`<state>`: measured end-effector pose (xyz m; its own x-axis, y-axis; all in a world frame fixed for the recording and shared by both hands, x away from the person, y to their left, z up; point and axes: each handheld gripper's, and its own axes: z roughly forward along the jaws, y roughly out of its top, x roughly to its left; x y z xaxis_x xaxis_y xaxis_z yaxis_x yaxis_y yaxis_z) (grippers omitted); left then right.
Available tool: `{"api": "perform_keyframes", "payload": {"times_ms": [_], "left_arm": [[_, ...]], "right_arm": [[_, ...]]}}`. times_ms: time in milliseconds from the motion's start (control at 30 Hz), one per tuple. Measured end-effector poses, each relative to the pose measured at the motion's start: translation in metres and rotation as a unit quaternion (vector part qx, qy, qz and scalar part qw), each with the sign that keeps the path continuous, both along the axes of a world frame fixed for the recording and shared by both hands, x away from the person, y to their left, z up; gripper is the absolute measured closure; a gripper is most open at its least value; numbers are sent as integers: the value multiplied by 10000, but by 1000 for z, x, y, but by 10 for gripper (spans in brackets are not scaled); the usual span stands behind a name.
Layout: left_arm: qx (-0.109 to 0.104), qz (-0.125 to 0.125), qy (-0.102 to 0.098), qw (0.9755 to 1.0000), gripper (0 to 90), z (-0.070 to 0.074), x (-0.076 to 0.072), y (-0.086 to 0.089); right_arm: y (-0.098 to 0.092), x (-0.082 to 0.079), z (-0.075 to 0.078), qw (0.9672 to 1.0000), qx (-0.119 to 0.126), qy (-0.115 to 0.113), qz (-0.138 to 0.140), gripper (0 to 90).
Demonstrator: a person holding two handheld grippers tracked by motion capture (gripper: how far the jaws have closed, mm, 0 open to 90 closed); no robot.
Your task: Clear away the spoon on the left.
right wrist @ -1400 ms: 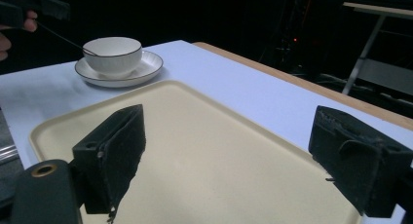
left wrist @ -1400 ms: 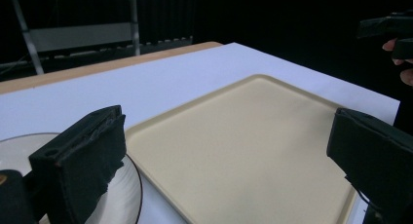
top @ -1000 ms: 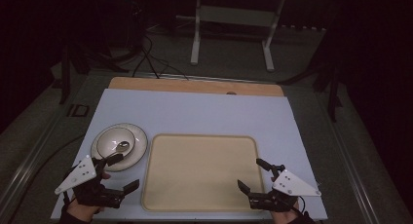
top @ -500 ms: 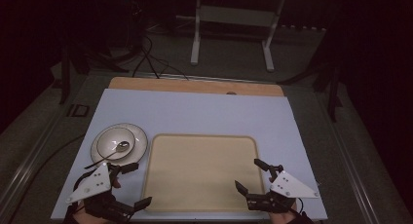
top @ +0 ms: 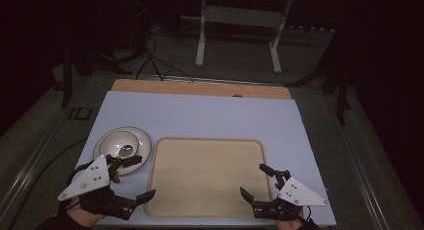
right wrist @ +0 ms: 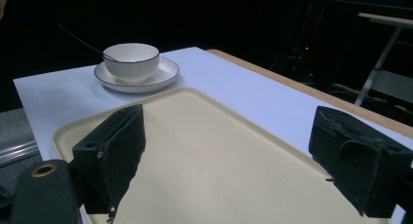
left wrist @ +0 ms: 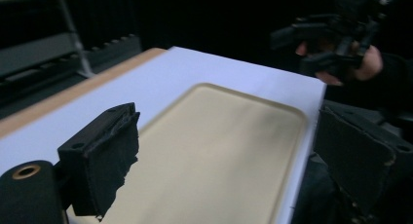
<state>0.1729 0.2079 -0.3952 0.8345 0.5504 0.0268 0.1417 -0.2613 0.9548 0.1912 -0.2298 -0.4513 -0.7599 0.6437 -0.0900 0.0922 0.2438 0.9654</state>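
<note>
A white ceramic bowl [top: 121, 145] with a spoon is set on a white saucer [top: 140, 140] near the desk's [top: 200, 115] left edge, beside a beige plastic tray [top: 207, 175]. The left gripper [top: 134, 179] is held beside the saucer, jaws wide, just closing slightly, nothing between. The right gripper [top: 254, 181] is held wide over the tray's front right corner.

My tray [top: 207, 177] is plain cream. The bowl [right wrist: 131, 61] and saucer [right wrist: 163, 76] are white with thin dark rims. The table [top: 200, 117] is pale blue-white with a wooden far edge. My grippers [top: 129, 180] [top: 257, 182] are black with grey plates.
</note>
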Motion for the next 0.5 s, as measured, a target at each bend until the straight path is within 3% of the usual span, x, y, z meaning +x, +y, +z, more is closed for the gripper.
{"api": "perform_keyframes", "payload": {"times_ms": [67, 100, 133, 167, 233, 400, 433, 467, 500], "left_arm": [[-7, 141, -45, 9999, 118, 7, 2, 8], [-10, 340, -69, 9994, 132, 12, 3, 16], [-10, 340, -69, 9994, 135, 12, 3, 16], [-39, 618, -37, 9981, 152, 17, 5, 27], [-46, 765, -36, 9971, 153, 19, 6, 35], [-92, 1410, 102, 9899, 195, 19, 7, 65], [-160, 1545, 156, 9877, 195, 16, 7, 72], [-200, 1763, 271, 9838, 208, 10, 7, 81], [-200, 1763, 271, 9838, 213, 10, 7, 81]], "right_arm": [[0, 1, -1, 10000, -8, 19, -4, 136], [1, 1, -1, 10000, -20, 48, 2, 137], [1, 1, -1, 10000, -20, 48, 2, 137], [1, 1, -1, 10000, -46, 51, -3, 137], [1, 1, -1, 10000, -47, 35, 5, 137], [2, 1, -1, 10000, -61, 38, 10, 137], [2, 1, -1, 10000, -61, 38, 10, 137], [2, 1, -2, 10000, -81, 42, 17, 137], [2, 1, -2, 10000, -82, 42, 20, 137]]}}
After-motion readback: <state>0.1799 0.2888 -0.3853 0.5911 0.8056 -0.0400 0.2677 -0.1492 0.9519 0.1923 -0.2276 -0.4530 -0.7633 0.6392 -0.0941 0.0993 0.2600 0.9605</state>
